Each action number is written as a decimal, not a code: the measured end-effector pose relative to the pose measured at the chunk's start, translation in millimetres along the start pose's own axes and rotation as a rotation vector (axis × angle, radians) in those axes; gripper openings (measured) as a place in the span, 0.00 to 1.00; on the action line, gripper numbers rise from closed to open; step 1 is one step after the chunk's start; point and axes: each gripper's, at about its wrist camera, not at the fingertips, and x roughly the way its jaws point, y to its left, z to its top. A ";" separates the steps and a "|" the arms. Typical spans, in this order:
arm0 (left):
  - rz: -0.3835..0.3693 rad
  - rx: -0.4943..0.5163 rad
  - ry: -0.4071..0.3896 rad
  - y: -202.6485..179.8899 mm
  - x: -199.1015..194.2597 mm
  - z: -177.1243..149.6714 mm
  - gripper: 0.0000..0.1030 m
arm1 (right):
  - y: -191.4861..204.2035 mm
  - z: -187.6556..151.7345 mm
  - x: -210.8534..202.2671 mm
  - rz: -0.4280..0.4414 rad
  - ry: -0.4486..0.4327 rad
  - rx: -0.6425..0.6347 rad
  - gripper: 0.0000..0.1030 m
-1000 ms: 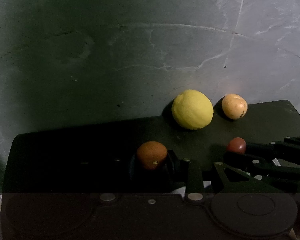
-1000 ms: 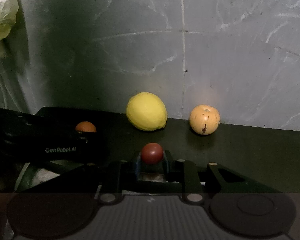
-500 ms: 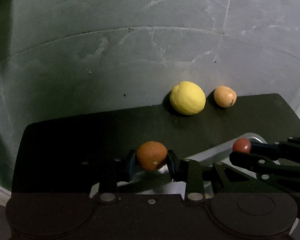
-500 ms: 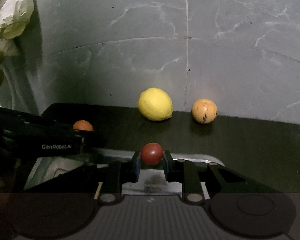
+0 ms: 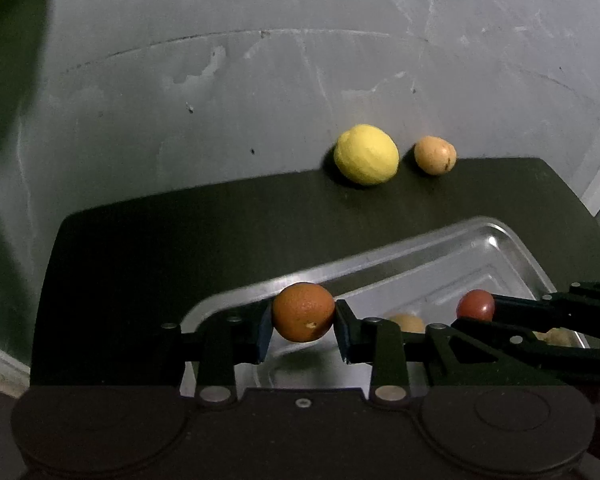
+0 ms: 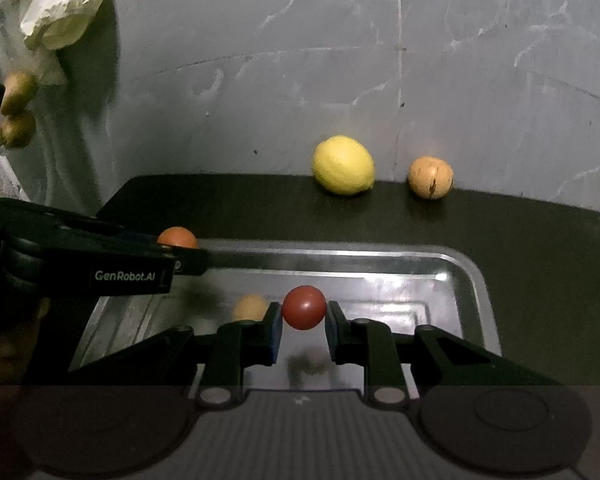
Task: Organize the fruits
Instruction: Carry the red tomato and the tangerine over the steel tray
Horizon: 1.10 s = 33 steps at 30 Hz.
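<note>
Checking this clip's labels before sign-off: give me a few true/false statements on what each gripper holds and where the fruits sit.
1. The left gripper grips an orange fruit. True.
2. The right gripper is empty. False: it grips a small red fruit.
3. The lemon lies in the metal tray. False: it sits on the dark table by the wall.
4. The tan fruit sits beside the lemon. True.
</note>
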 end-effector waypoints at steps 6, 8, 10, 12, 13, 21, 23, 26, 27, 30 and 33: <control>-0.015 0.007 0.021 -2.5 -1.7 -12.5 0.33 | 6.8 -8.1 -1.4 -0.004 0.016 0.006 0.25; -0.018 0.009 0.024 -3.5 -2.6 -16.9 0.33 | 8.1 -9.2 -2.7 -0.005 0.019 0.008 0.25; -0.021 0.010 0.026 -4.0 -3.2 -19.8 0.33 | 8.8 -9.5 -3.8 -0.004 0.021 0.009 0.25; -0.023 0.011 0.029 -4.5 -3.3 -21.8 0.33 | 10.6 -9.9 -4.7 -0.004 0.022 0.010 0.25; -0.024 0.011 0.030 -4.5 -3.3 -23.0 0.33 | 10.3 -10.0 -4.7 -0.004 0.023 0.010 0.25; -0.018 0.006 0.043 -4.0 -5.5 -30.3 0.33 | 15.8 -13.5 -3.5 -0.007 0.034 0.011 0.25; -0.016 0.004 0.045 -2.8 -6.4 -31.4 0.33 | 17.0 -12.6 -1.1 -0.007 0.038 0.010 0.25; -0.013 0.001 0.049 -1.2 -7.7 -33.1 0.33 | 17.1 -13.7 0.0 -0.007 0.042 0.007 0.25; -0.013 -0.001 0.050 -0.3 -8.1 -33.7 0.33 | 17.2 -14.0 0.6 -0.007 0.044 0.008 0.25; -0.013 -0.007 0.053 1.8 -8.5 -34.6 0.33 | 17.8 -14.0 2.5 -0.009 0.047 0.008 0.25; -0.012 -0.011 0.056 3.1 -8.7 -36.2 0.33 | 18.1 -14.5 3.2 -0.012 0.050 0.007 0.25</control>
